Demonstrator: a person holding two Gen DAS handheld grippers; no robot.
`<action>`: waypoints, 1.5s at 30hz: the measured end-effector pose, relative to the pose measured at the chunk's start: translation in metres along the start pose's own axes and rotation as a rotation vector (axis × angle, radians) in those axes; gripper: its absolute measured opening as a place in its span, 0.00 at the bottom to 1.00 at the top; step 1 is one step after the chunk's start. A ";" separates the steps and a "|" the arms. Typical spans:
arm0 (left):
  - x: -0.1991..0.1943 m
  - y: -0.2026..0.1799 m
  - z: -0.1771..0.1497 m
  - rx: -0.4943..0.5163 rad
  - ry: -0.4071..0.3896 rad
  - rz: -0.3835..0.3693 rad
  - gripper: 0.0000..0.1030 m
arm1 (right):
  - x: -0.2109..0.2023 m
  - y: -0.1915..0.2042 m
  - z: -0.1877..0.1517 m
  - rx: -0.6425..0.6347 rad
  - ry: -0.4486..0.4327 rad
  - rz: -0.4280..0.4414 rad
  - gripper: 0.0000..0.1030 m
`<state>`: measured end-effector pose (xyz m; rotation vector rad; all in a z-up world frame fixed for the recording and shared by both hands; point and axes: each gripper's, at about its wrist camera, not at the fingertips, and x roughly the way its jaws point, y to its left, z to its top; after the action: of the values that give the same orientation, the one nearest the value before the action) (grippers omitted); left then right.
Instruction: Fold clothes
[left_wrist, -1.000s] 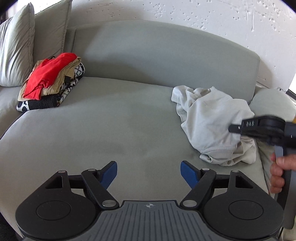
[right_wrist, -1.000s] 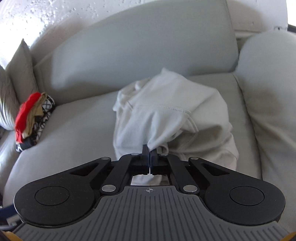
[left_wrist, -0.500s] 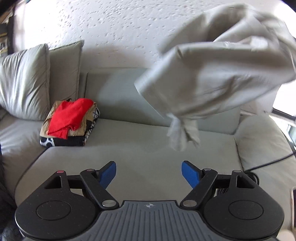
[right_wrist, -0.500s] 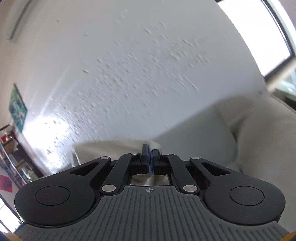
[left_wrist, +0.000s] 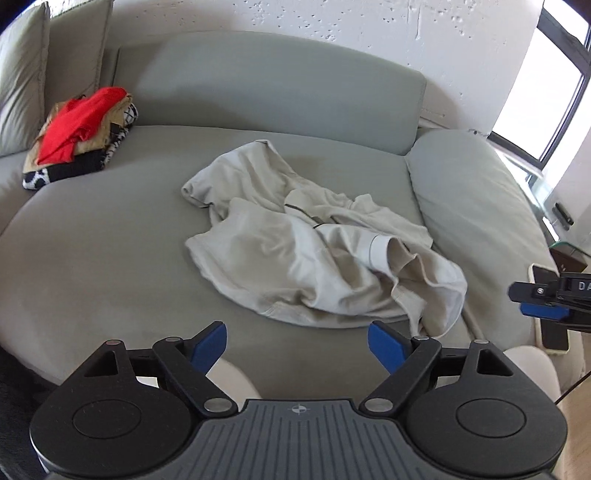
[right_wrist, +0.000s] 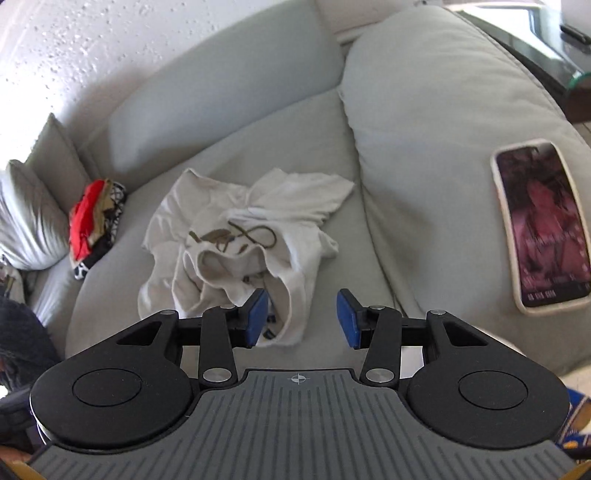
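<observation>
While the cream t-shirt (left_wrist: 310, 251) lies crumpled in a loose heap in the middle of the grey sofa seat (left_wrist: 103, 258), neither of our grippers has hold of it. From the right wrist view we can see a dark scribbly print (right_wrist: 236, 236) on the shirt's front, and the fabric is bunched up and partly turned in on itself, so no clean edges anywhere.

Our left gripper (left_wrist: 297, 341) hangs just short of the shirt's near hem, blue pads spread wide with nothing between them. Our right gripper (right_wrist: 301, 319) is spread too, empty, with its left pad sitting just over the shirt's near edge; can't tell if it actually touches the cloth. In the left wrist view it pokes in from the right side, beside the shirt.

Further out, a stack of folded clothes (left_wrist: 79, 136) with a red piece on top sits at the far left of the seat, well apart from the shirt, next to a grey cushion (left_wrist: 20, 74). A phone (right_wrist: 541, 229) in a pale case lies on the sofa's right armrest (right_wrist: 436, 122).
</observation>
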<state>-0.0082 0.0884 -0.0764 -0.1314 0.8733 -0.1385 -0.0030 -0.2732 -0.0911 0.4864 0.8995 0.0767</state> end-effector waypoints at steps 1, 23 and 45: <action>0.003 0.000 0.002 -0.015 -0.005 -0.003 0.81 | 0.008 -0.003 0.005 0.014 0.002 0.009 0.48; 0.077 -0.012 0.030 -0.088 0.060 0.046 0.64 | 0.222 -0.061 0.082 0.265 0.120 0.175 0.19; 0.066 -0.006 0.033 -0.203 0.087 0.059 0.45 | 0.011 -0.082 0.086 0.216 -0.249 -0.226 0.44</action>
<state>0.0586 0.0725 -0.1047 -0.2907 0.9765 0.0004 0.0585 -0.3754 -0.0897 0.5775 0.7151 -0.2849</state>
